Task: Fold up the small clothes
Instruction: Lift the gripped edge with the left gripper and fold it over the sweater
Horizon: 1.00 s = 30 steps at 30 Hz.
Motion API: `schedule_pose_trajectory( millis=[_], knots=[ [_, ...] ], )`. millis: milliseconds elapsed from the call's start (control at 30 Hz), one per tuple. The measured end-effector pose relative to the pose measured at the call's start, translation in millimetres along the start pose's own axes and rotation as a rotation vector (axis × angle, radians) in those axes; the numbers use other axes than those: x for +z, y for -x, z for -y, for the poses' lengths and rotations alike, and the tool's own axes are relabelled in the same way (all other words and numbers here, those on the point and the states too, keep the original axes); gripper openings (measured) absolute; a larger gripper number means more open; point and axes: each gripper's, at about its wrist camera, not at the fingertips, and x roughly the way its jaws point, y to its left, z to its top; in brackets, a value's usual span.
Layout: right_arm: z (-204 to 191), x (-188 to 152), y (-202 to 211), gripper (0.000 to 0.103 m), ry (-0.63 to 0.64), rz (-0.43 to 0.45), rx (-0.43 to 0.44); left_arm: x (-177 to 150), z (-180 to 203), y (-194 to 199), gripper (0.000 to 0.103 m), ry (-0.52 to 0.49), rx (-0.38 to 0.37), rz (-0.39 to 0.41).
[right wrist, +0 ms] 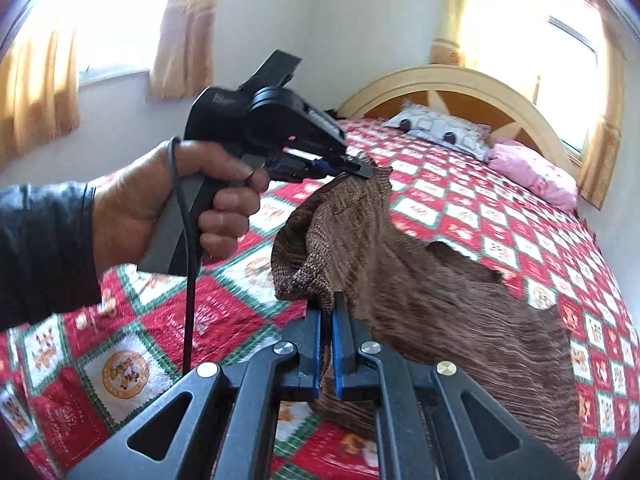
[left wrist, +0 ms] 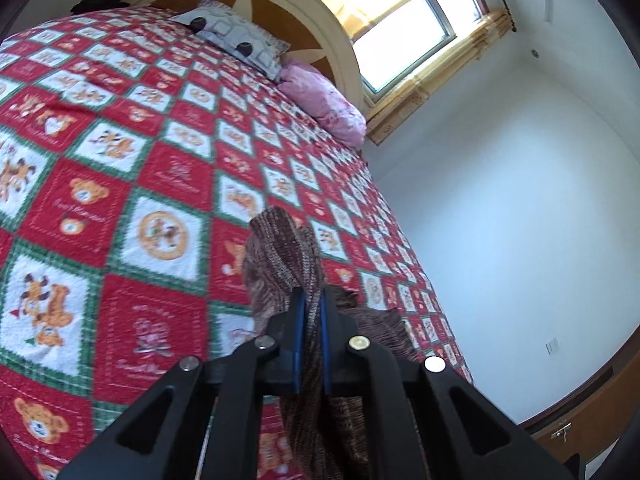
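A brown knitted garment [right wrist: 440, 300] hangs over the bed, held up by both grippers. My left gripper [left wrist: 311, 296] is shut on one edge of the brown garment [left wrist: 288, 256], which bunches above and below its blue pads. The left gripper also shows in the right wrist view [right wrist: 362, 170], gripping the garment's upper corner, with the hand on its handle. My right gripper [right wrist: 329, 304] is shut on a nearer folded edge of the garment. The rest of the cloth drapes down to the right onto the quilt.
A red, white and green patchwork quilt [left wrist: 140, 160] covers the bed. A patterned pillow [left wrist: 236, 36] and a pink pillow [left wrist: 324, 100] lie by the arched headboard [right wrist: 460, 80]. Curtained windows [left wrist: 404, 28] and white walls stand behind and to the right.
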Motion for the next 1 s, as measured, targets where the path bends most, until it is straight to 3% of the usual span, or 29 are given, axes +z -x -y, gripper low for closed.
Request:
schedule_pose_trajectory(
  millis=[400,1000],
  knots=[
    [100,-29,51,0.003,-0.233,0.049,-0.064,-5,83,-63,0.007,-0.079,-0.042,-0.051],
    [197,-118,86,0.003,-0.464,-0.042,-0.136,-59,161,-186,0.007,-0.199,-0.015,-0.247]
  ],
)
